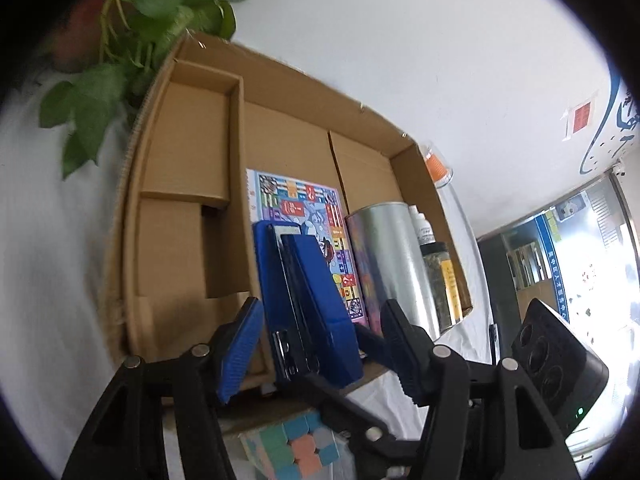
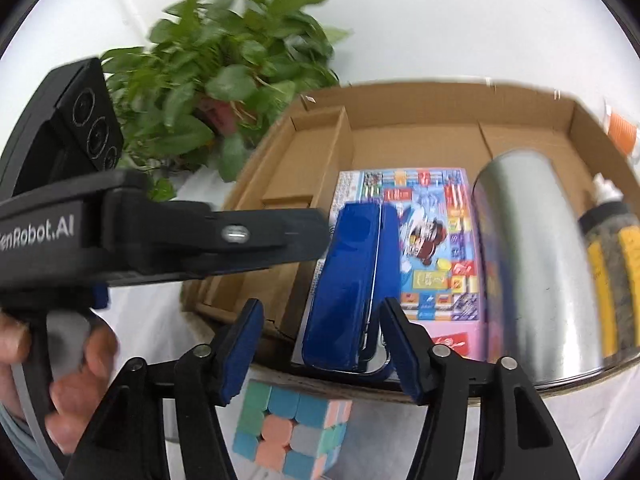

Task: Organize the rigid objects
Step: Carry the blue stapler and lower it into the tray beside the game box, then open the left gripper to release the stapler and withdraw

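A blue stapler (image 1: 304,304) stands on its side in the cardboard box (image 1: 180,184), against a colourful flat game box (image 1: 308,216). My left gripper (image 1: 320,336) is open around the stapler's near end, not touching its sides. In the right wrist view the stapler (image 2: 352,284) sits between my right gripper's (image 2: 320,336) open fingers, and the left gripper's finger (image 2: 260,240) reaches its left side. A pastel puzzle cube (image 2: 288,432) lies on the white cloth in front of the box; it also shows in the left wrist view (image 1: 296,448).
In the box, right of the game box, lie a silver cylinder tin (image 2: 536,256), a dark jar with a yellow label (image 2: 612,280) and a small white bottle (image 1: 424,228). A leafy potted plant (image 2: 224,76) stands behind the box's left corner. A clear cup with an orange band (image 1: 438,168) stands behind the right wall.
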Tool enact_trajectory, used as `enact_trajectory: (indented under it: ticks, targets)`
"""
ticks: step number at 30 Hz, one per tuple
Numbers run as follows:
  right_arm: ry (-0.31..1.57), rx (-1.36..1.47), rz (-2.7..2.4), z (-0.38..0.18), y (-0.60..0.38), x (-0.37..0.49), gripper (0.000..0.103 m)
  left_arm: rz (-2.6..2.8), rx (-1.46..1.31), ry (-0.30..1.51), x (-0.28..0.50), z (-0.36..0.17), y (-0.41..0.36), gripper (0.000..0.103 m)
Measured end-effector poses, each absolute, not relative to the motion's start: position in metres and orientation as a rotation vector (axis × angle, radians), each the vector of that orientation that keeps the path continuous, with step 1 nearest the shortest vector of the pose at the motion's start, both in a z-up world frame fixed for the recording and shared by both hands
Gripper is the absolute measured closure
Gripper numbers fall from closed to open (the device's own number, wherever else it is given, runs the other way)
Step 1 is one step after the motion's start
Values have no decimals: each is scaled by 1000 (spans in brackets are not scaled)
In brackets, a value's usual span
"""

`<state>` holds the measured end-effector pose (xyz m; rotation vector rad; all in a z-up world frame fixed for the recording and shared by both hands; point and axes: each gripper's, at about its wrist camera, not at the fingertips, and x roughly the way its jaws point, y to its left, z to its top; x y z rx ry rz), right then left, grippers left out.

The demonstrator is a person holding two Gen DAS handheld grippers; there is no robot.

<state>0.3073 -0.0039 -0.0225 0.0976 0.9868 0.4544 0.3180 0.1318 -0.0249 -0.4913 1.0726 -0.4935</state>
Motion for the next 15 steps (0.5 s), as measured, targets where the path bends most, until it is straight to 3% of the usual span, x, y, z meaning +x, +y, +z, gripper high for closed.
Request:
enact_trajectory:
  ticks: [5, 8, 15]
  targets:
    - [1044, 58, 434, -26, -14, 309, 41, -440, -516, 1019, 293, -16, 153, 43]
    - [1107, 77, 474, -34, -11, 311, 47, -398, -519, 998, 276, -13, 161, 43]
    - [1091, 57, 475, -33, -8, 306, 46, -303, -523, 854, 235, 13, 169, 43]
